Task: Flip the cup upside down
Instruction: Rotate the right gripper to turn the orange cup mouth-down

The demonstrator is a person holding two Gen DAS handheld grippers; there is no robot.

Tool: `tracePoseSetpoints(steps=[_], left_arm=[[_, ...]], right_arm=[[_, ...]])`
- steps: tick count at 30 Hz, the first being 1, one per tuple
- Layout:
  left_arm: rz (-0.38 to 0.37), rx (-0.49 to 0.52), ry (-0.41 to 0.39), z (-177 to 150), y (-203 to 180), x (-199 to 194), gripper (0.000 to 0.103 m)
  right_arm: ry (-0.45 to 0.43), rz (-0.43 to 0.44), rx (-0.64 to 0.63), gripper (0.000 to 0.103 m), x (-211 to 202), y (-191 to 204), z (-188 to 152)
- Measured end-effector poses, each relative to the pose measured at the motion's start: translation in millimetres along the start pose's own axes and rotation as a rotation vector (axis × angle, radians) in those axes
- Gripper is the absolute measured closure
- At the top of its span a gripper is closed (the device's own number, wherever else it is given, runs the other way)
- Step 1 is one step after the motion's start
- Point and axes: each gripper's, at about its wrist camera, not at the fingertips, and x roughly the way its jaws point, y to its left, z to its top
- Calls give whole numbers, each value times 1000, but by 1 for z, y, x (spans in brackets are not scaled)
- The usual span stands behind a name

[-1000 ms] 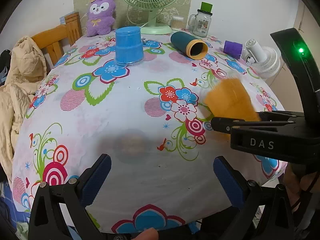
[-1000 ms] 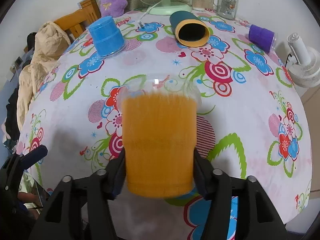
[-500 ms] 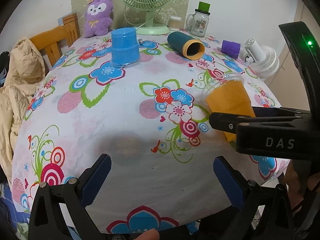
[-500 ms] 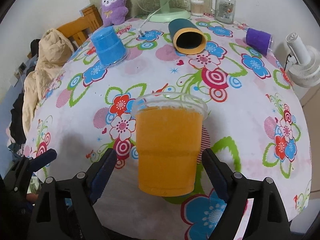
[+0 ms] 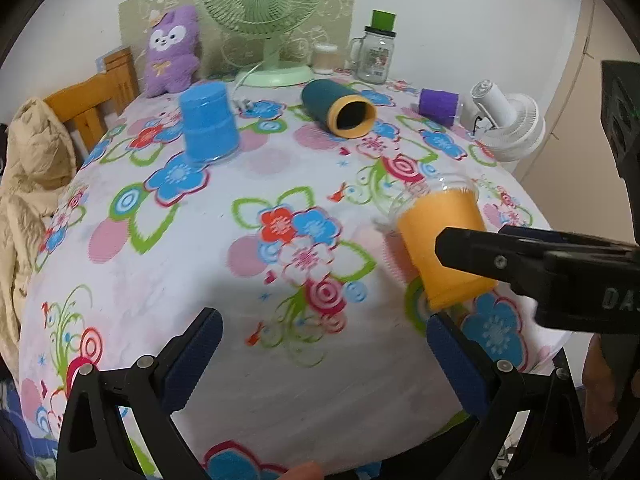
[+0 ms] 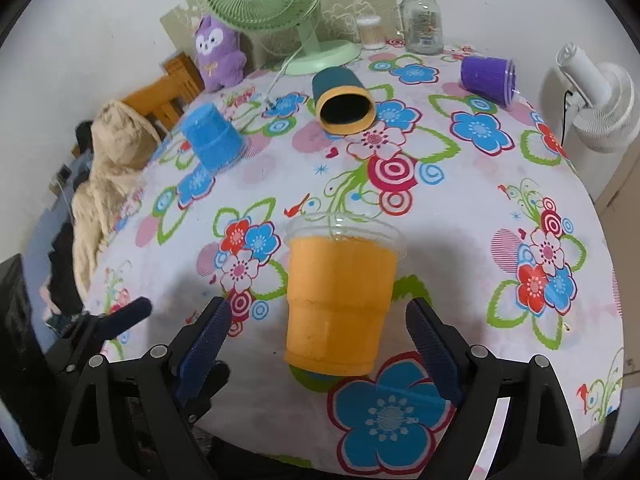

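An orange cup with a clear rim stands upright on the floral tablecloth, between the blue pads of my right gripper. The jaws are wide open and stand clear of the cup on both sides. In the left wrist view the same cup sits at the right, partly behind the right gripper's black finger. My left gripper is open and empty over the near part of the table.
A blue cup stands upside down at the back left. A teal and yellow cup and a purple cup lie on their sides. A green fan, a jar, a plush toy and a white fan line the edges.
My right gripper has opened and let go of the orange cup, which now stands on the table. The right gripper has drawn back a little; the left one barely moved.
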Motion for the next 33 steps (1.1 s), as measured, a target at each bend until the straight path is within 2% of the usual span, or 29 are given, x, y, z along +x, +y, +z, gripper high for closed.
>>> tracePoseSetpoints(steps=[3,6,11,14,18,23,31,33], left_arm=[[-9,14,-8,8,-11,2,0],[-24,28,-15,16,-25,5,0],[-53,51,-2,22,-48,17,0],[-70,68,16,24,-61,26,0],[-115,84,21,27,-81,34,0],[-165,99,45,26,-98,48,0],[-185,105,96,20,-111,67,0],[-204,104,104,19,-111,70,5]], right_arm=[[-29,36,34,12,-11,-17,2],[-46,11,64,12,-17,-35,4],[-81,16,167,11,-32,-80,0],[-91,-17,241,11,-38,-108,-3],[-95,-29,299,11,-43,-133,-10],[-96,-31,334,11,-44,-151,-19],[-99,-30,364,11,-45,-165,-28],[-98,-31,368,11,-45,-166,-29]])
